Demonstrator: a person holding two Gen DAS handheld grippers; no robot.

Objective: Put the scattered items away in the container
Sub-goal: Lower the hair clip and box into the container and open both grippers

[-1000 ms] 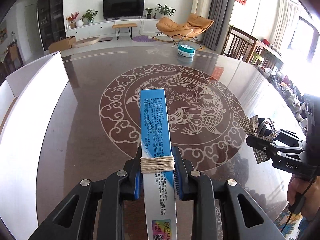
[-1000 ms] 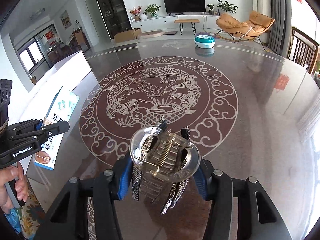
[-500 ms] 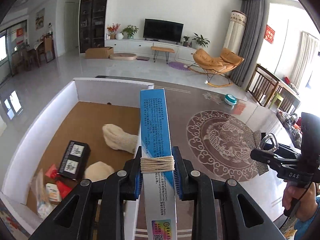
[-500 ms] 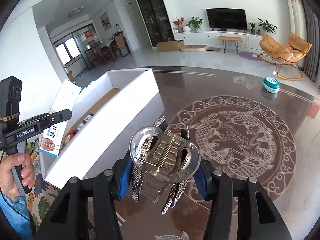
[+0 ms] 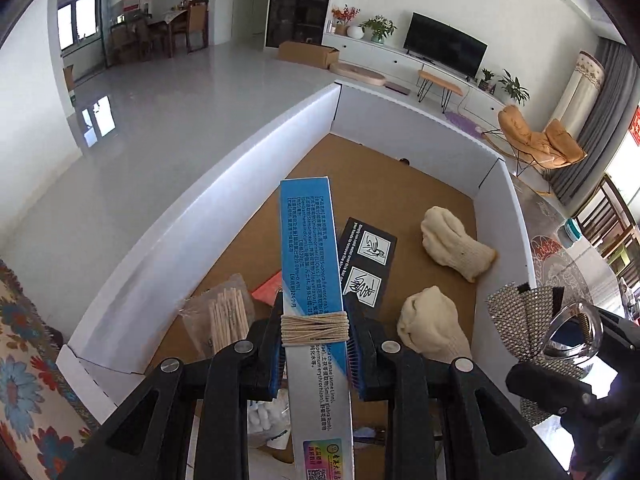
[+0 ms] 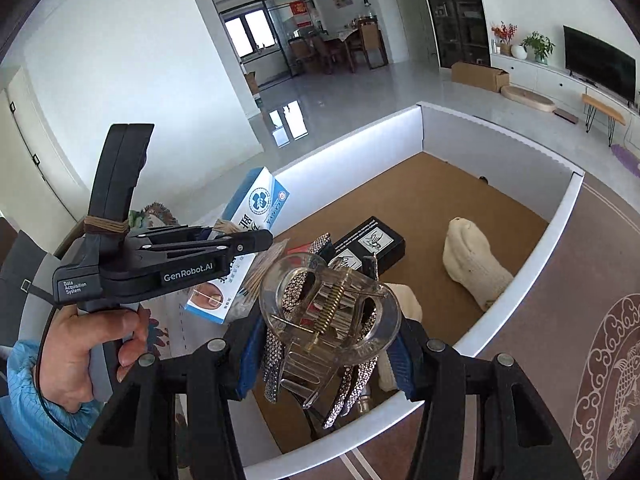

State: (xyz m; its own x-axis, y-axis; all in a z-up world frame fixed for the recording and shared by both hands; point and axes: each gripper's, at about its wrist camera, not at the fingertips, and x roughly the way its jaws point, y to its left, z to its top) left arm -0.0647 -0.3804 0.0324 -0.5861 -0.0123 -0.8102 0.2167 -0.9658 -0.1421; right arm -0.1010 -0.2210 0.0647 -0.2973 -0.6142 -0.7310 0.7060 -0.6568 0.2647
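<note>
My left gripper [image 5: 314,350] is shut on a long blue and white carton [image 5: 310,256] with string wound round it, held over the near left part of the white-walled box [image 5: 224,216]. The same carton [image 6: 256,216] shows in the right wrist view, in the left gripper [image 6: 256,242]. My right gripper [image 6: 326,352] is shut on a clear hair claw clip with a rhinestone bow [image 6: 328,312], above the box's near wall [image 6: 516,300]. In the left wrist view the clip [image 5: 560,320] hangs at the right, over the box's right wall.
On the box's brown floor lie a black packet [image 5: 370,260], two cream socks [image 5: 452,242] [image 5: 432,322], a bag of wooden sticks [image 5: 226,316] and a red item [image 5: 268,288]. The patterned dark table [image 6: 580,360] runs to the right. A floral cloth [image 5: 24,360] lies left.
Both grippers swung left from over the patterned table to above the box, each still holding its item. The box interior now fills the view in both cameras.
</note>
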